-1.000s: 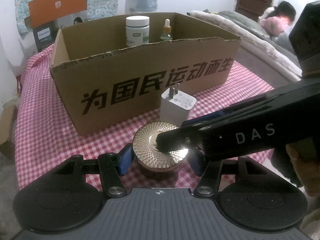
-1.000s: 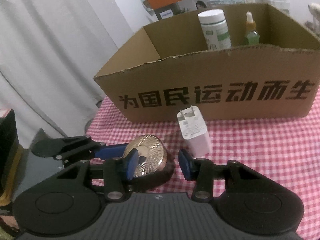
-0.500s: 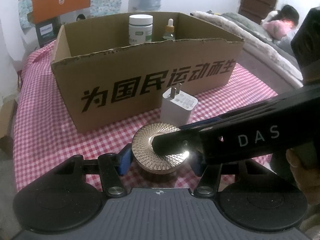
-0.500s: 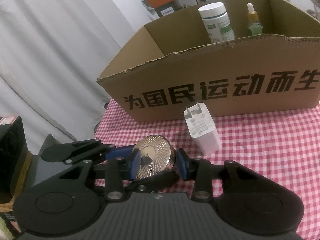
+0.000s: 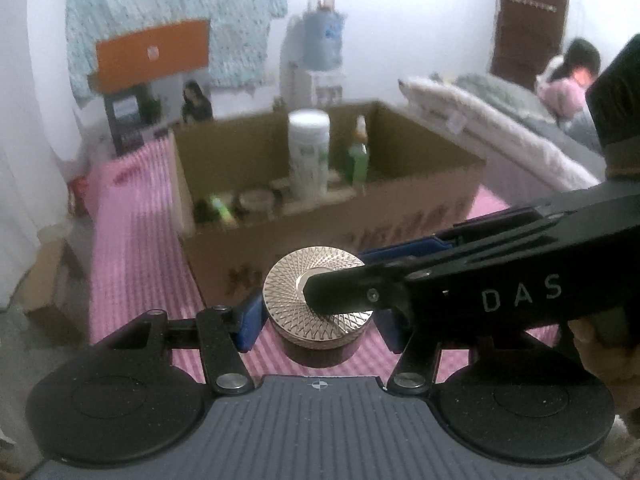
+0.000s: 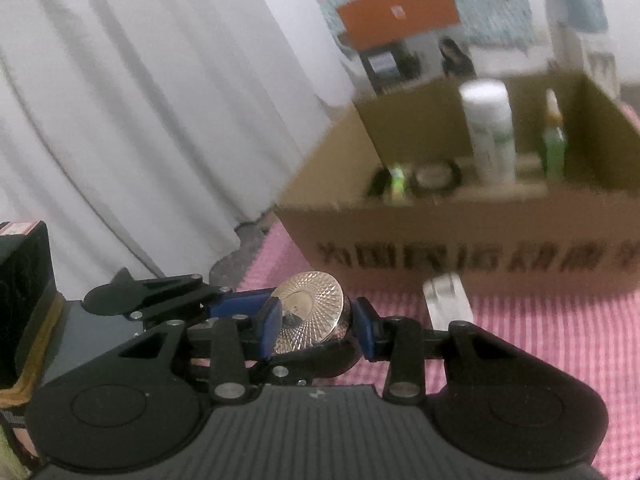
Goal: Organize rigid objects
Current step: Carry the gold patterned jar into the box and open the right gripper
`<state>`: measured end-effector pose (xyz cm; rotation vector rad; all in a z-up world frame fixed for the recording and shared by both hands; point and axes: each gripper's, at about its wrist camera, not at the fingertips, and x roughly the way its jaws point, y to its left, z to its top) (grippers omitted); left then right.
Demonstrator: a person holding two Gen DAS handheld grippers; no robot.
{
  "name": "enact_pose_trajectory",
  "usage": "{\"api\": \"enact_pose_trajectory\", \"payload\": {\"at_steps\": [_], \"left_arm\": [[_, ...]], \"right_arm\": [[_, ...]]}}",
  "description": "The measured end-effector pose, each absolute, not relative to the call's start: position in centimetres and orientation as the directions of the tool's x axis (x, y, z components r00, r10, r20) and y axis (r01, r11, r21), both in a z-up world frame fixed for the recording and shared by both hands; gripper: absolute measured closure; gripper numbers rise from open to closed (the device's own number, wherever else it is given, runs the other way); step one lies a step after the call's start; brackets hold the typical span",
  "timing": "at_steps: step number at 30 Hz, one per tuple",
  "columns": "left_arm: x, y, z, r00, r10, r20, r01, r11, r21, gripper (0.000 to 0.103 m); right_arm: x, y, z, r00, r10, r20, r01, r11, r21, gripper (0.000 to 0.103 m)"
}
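Jar (image 5: 320, 300) lifted off pink checked cloth (image 5: 136, 240), both grippers gripping.

You've lifted the gold-lidded jar (image 5: 318, 300) off the checked cloth (image 5: 136, 248) with both grippers closed on it; it now hangs at the height of the cardboard box's (image 5: 420, 216) near wall, above the charger (image 6: 446, 304).

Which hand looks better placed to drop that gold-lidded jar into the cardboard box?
Hard to split: left gripper and right gripper both clamp the gold-lidded jar. Probably both, since the cardboard box lies straight ahead.
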<state>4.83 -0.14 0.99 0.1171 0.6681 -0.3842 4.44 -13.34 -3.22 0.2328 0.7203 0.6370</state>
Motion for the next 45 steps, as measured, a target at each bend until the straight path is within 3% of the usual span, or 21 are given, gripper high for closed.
{"api": "enact_pose_trajectory", "payload": {"at_steps": [8,13,21,30,45], "left_arm": [[7.7,-1.8,5.6,0.780,-0.318,-0.539,0.387,0.922,0.015,0.046],[11.3,-3.9,7.0,0.772,-0.356,-0.527,0.423,0.906,0.007,0.046],[17.7,-7.1,5.4,0.678,-0.412,-0.608,0.472,0.879,-0.069,0.046],[22.1,-8.1,1.1,0.537,-0.405,-0.740,0.456,0.878,-0.149,0.046],[24.1,-8.3,-2.0,0.403,-0.406,-0.820,0.431,0.875,-0.221,0.046]], "right_arm": [[6.5,-14.7,2.0,0.647,0.616,-0.449,-0.514,0.788,0.340,0.060],[9.6,-16.7,4.1,0.676,0.590,-0.442,-0.496,0.808,0.318,0.060],[15.8,-20.6,4.0,0.647,0.543,-0.536,-0.426,0.840,0.337,0.060],[21.7,-22.3,-0.7,0.512,0.538,-0.669,-0.355,0.842,0.406,0.060],[24.5,-21.6,-4.5,0.388,0.509,-0.769,-0.343,0.854,0.392,0.060]]}}
